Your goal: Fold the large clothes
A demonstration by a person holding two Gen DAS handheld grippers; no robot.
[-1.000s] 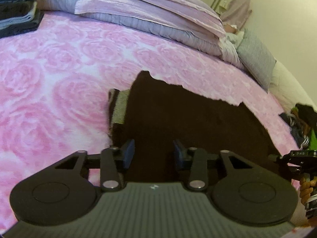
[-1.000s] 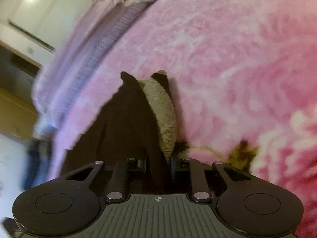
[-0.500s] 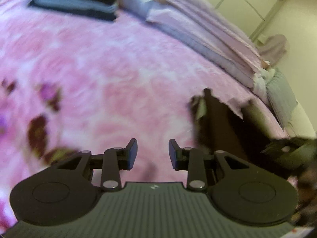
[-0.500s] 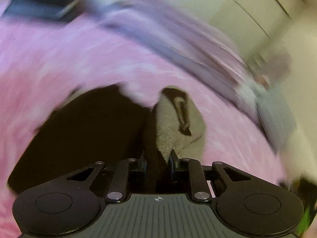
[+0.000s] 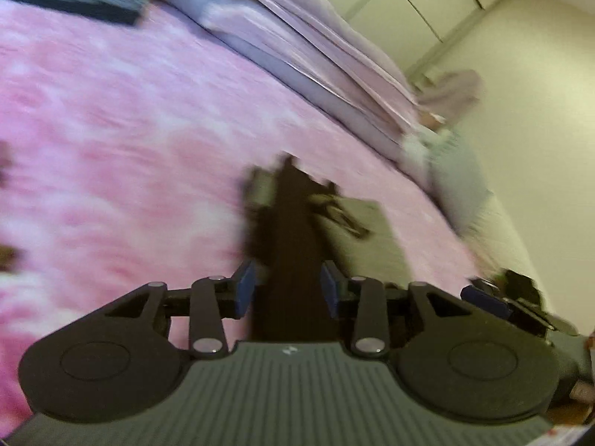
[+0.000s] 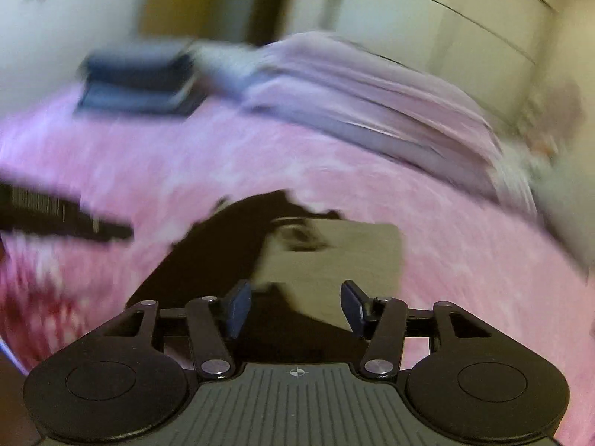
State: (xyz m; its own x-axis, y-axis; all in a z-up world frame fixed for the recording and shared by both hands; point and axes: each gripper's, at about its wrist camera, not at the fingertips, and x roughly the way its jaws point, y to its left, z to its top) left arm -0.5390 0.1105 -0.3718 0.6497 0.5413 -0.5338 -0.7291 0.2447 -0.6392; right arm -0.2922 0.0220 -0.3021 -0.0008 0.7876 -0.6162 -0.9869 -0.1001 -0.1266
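Observation:
A dark brown garment (image 5: pixel 293 223) lies on the pink rose-patterned bedspread (image 5: pixel 111 148), with a tan-lined part (image 5: pixel 372 238) turned over on top of it. My left gripper (image 5: pixel 286 290) is open just above the garment's near end, and dark cloth shows between its fingers. In the right wrist view the same garment (image 6: pixel 208 260) and its tan panel (image 6: pixel 334 256) lie in front of my right gripper (image 6: pixel 295 308), which is open wide and holds nothing. Each gripper shows at the edge of the other's view. Both views are motion-blurred.
A stack of folded dark blue clothes (image 6: pixel 137 81) sits at the far side of the bed beside folded lilac bedding (image 6: pixel 372 104). A grey pillow (image 5: pixel 457 186) lies by the wall on the right. Dark items (image 5: pixel 520 286) sit at the bed's right edge.
My right gripper has opened and let go of the tan-lined flap, which now lies flat over the dark garment. My left gripper has swung back from the bare bedspread to over the garment.

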